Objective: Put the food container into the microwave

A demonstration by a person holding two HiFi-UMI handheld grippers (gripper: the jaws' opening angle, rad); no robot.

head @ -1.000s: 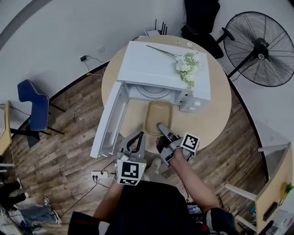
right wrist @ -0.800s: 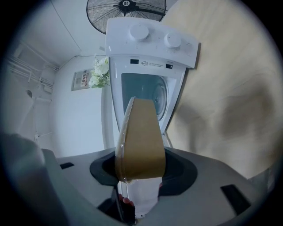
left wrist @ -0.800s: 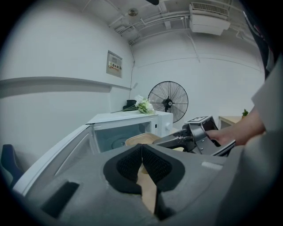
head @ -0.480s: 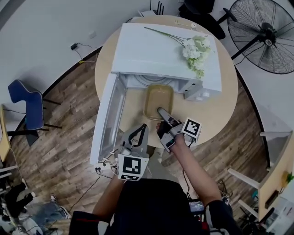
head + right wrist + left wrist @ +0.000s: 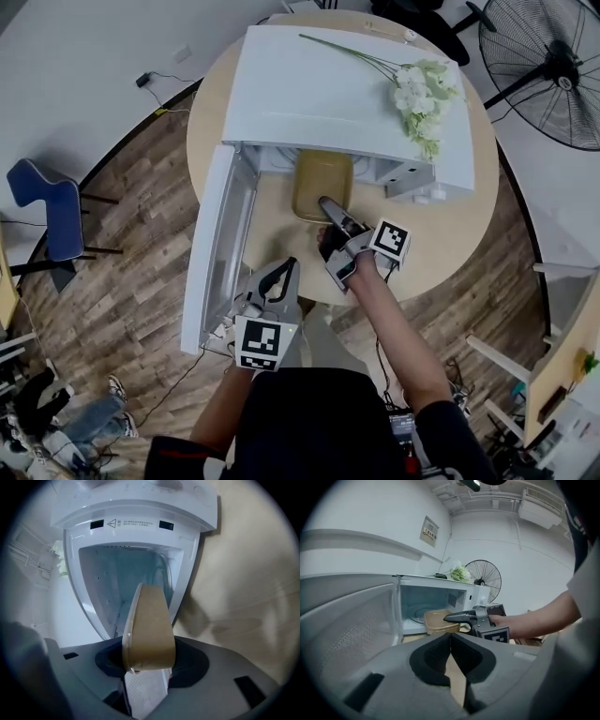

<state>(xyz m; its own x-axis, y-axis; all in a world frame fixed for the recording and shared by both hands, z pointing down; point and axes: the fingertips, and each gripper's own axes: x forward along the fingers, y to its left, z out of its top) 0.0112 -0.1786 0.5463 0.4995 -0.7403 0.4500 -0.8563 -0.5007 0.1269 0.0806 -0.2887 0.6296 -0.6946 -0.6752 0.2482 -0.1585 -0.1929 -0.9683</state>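
Warning-triangle label [image 5: 133, 524] on microwave [image 5: 140, 506], print illegible.

The microwave [image 5: 328, 94] is gleaming in glossy plastic, the food container [image 5: 321, 178] is looking like matt paper, and the table [image 5: 441, 234] is showing smooth wood.

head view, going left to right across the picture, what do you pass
blue chair -> open microwave door -> food container -> white flower heads -> standing fan
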